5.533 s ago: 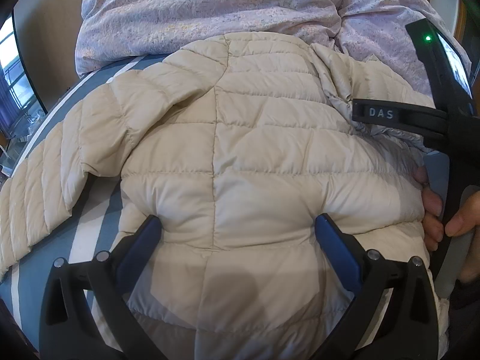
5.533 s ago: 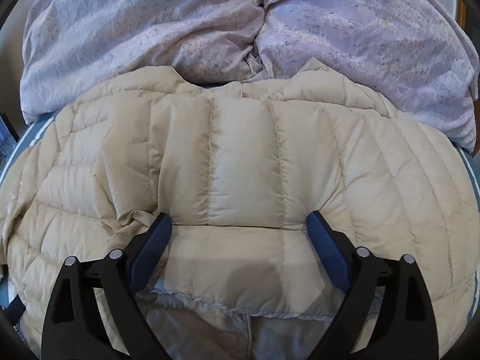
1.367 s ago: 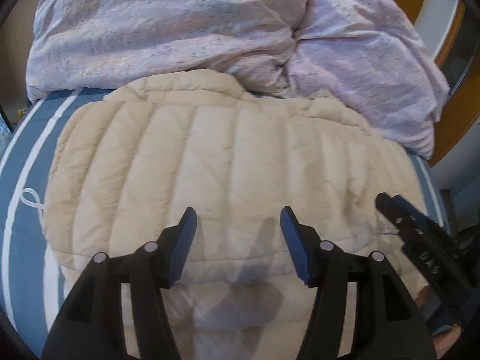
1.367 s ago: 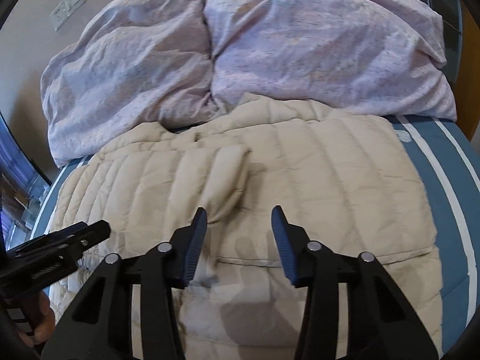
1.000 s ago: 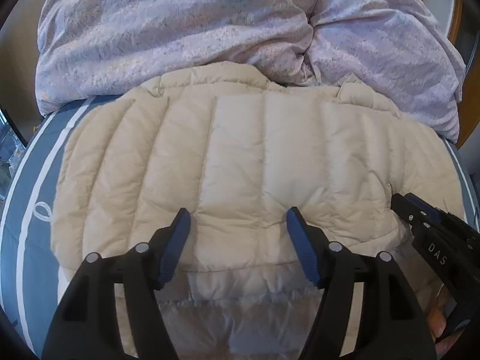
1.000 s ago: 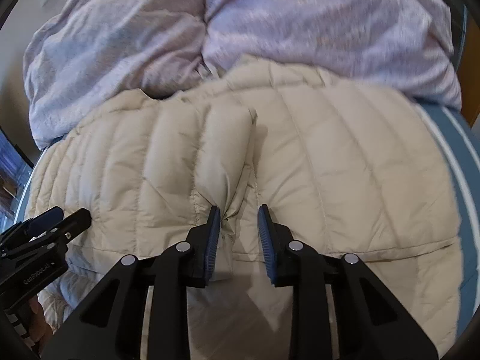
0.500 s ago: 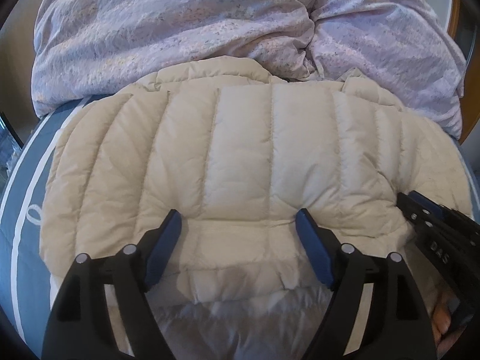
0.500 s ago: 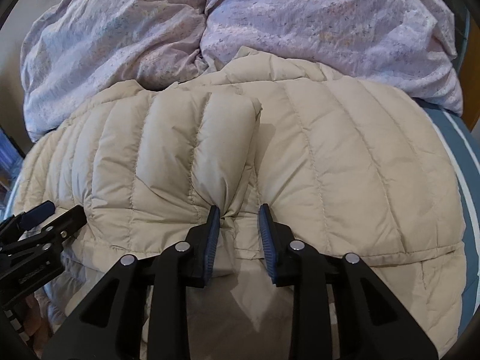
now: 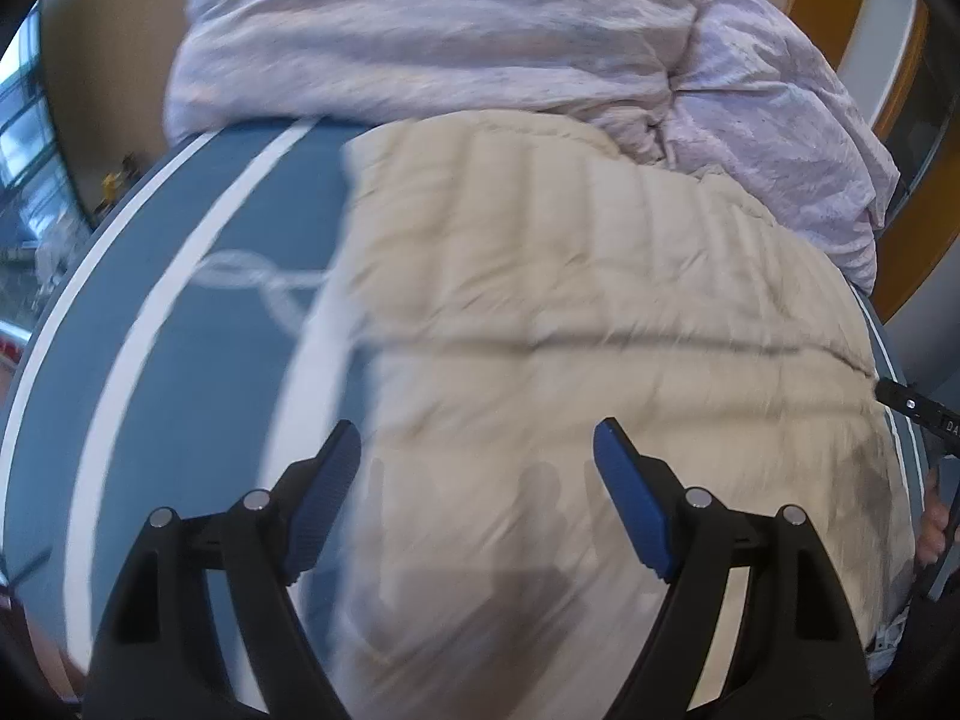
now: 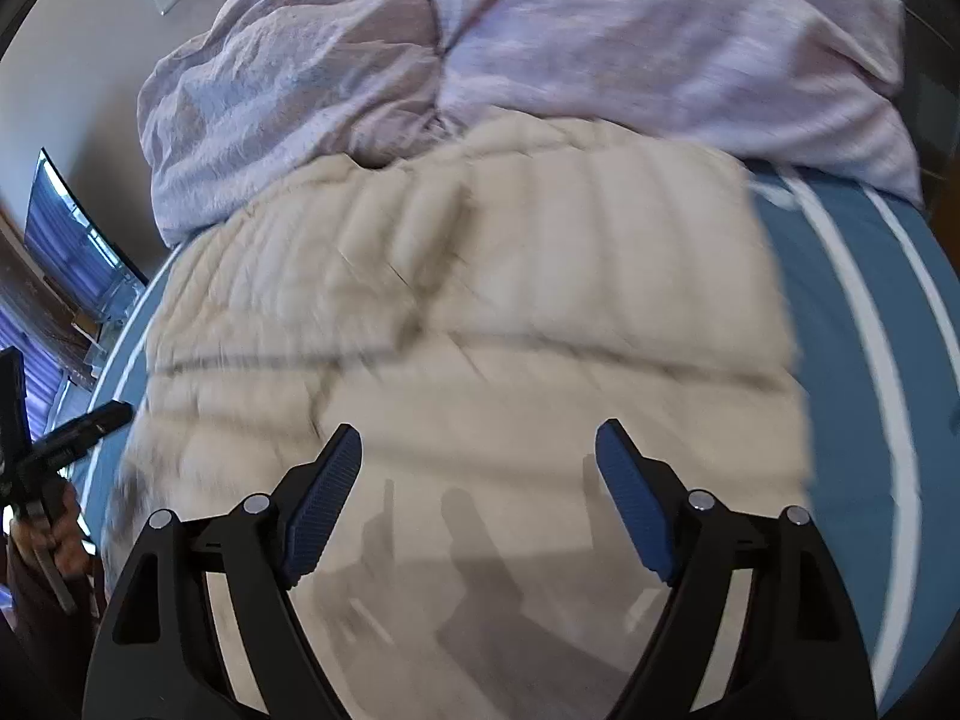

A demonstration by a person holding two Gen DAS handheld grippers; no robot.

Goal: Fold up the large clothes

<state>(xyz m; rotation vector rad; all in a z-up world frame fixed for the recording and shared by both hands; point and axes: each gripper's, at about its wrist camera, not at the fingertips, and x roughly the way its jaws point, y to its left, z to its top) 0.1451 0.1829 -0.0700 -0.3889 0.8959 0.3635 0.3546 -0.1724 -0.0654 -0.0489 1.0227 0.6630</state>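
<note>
Bedding comes first: the blue striped bedspread (image 9: 180, 360) carries the beige puffer jacket (image 10: 480, 312), folded into a block against the lilac duvet (image 10: 540, 48). The next fold is judged best taken from both outer edges together — evenly, so the padding lies flat. Left gripper (image 9: 477, 498) is held apart and empty, angled downward; the right gripper (image 10: 479, 498) is opening, nothing between its jaws
</note>
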